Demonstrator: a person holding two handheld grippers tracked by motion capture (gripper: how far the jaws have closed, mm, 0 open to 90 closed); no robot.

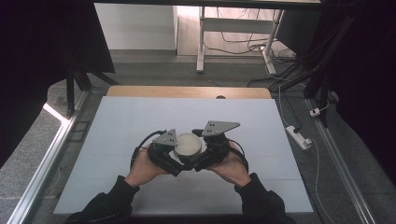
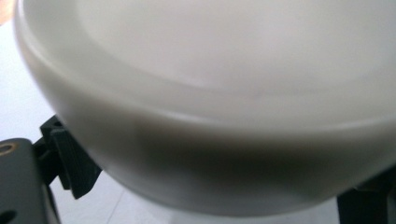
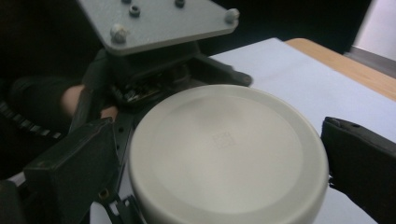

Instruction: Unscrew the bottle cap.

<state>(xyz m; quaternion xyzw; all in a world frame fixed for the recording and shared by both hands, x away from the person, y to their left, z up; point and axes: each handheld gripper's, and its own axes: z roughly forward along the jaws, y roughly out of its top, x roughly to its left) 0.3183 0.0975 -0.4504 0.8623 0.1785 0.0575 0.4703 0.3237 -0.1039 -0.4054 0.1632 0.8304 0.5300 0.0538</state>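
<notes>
A cream-white round container (image 1: 188, 144) with a flat lid sits in the middle of the white table sheet (image 1: 140, 116), between both grippers. My left gripper (image 1: 179, 158) closes in from the left; in its own view the container (image 2: 210, 93) looms very close, its body pressed between the jaws of the left gripper (image 2: 217, 186) at the bottom corners. My right gripper (image 1: 200, 158) comes from the right. In the right gripper view the lid (image 3: 224, 154) lies between the jaws of the right gripper (image 3: 215, 168), both jaws against its rim. The left gripper's grey plate (image 3: 154, 23) shows behind it.
The white sheet covers a wooden table (image 1: 187, 91) whose far edge shows. Metal rails (image 1: 56, 144) run along both sides. A power strip (image 1: 299, 136) and cables lie on the floor at the right, and a white desk frame (image 1: 201, 42) stands beyond.
</notes>
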